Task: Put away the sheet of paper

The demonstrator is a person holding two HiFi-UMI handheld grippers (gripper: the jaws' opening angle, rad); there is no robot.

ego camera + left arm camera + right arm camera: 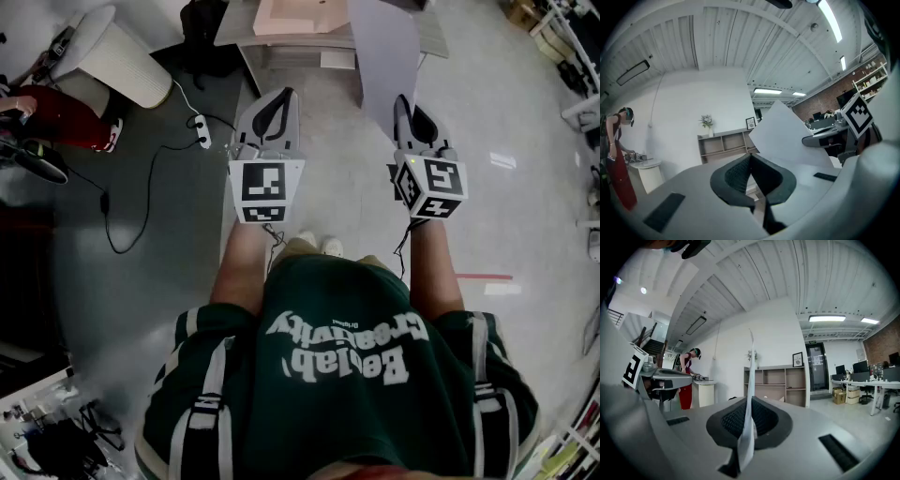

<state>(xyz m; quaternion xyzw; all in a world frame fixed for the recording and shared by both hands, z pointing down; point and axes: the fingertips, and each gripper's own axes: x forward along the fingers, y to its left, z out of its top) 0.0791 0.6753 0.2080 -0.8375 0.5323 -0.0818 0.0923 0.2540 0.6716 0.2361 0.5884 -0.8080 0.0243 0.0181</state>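
Note:
The sheet of paper (pixel 384 47) is white and stands up and forward from my right gripper (pixel 403 101), whose jaws are shut on its lower edge. In the right gripper view the paper (pixel 750 376) shows edge-on, pinched between the dark pads (pixel 764 420) of the right gripper (pixel 749 402). My left gripper (pixel 281 94) is held level beside it, a little apart to the left. Its jaws meet at the tips with nothing between them (pixel 751 157). From the left gripper view the paper (pixel 787 136) rises to the right, above the right gripper (pixel 825 138).
A low open shelf unit (pixel 778 383) stands against the white wall ahead. A person in a red apron (pixel 689 376) works at a round white table (pixel 122 61) to the left. A power strip with cable (pixel 200 131) lies on the floor. Desks (pixel 867 387) stand to the right.

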